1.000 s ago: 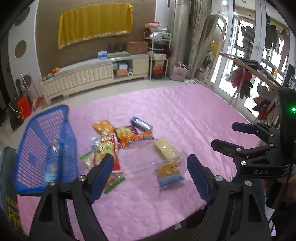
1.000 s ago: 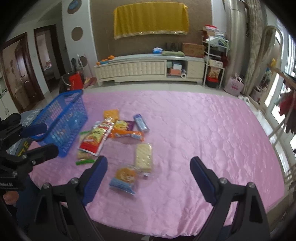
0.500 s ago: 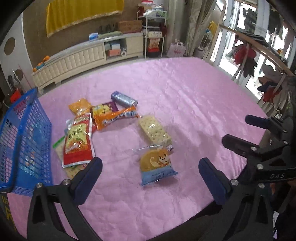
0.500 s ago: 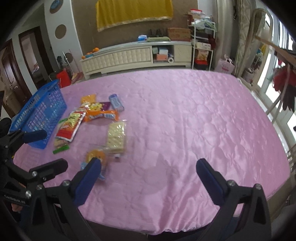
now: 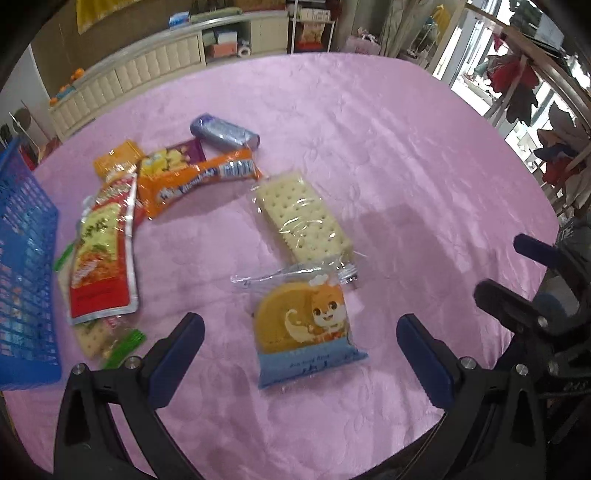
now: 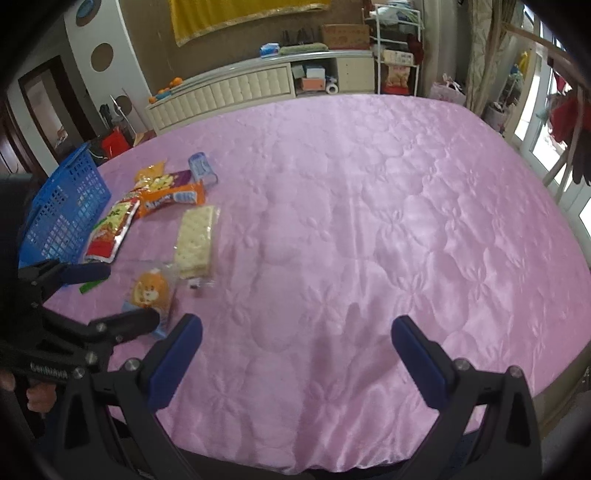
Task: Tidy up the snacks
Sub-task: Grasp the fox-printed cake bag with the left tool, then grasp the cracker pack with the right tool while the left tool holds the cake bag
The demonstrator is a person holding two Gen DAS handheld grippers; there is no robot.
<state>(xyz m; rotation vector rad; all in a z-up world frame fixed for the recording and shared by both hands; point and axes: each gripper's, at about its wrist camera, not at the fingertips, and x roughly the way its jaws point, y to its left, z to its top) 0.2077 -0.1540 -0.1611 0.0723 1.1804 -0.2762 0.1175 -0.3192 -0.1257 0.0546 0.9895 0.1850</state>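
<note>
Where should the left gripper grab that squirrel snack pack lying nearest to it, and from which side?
Probably across the two long side edges of the squirrel snack pack, coming straight down from above. It lies flat on the pink quilt, lengthwise between the open jaws of the left gripper. Its clear top seal touches the cracker pack, so grip lower, around the round cake.

From my feed: a cream sideboard (image 6: pixel 236 88) lines the brown wall (image 6: pixel 147 48) beneath a yellow drape (image 6: pixel 240 14); daylight enters windows (image 6: pixel 554 110) at right.
</note>
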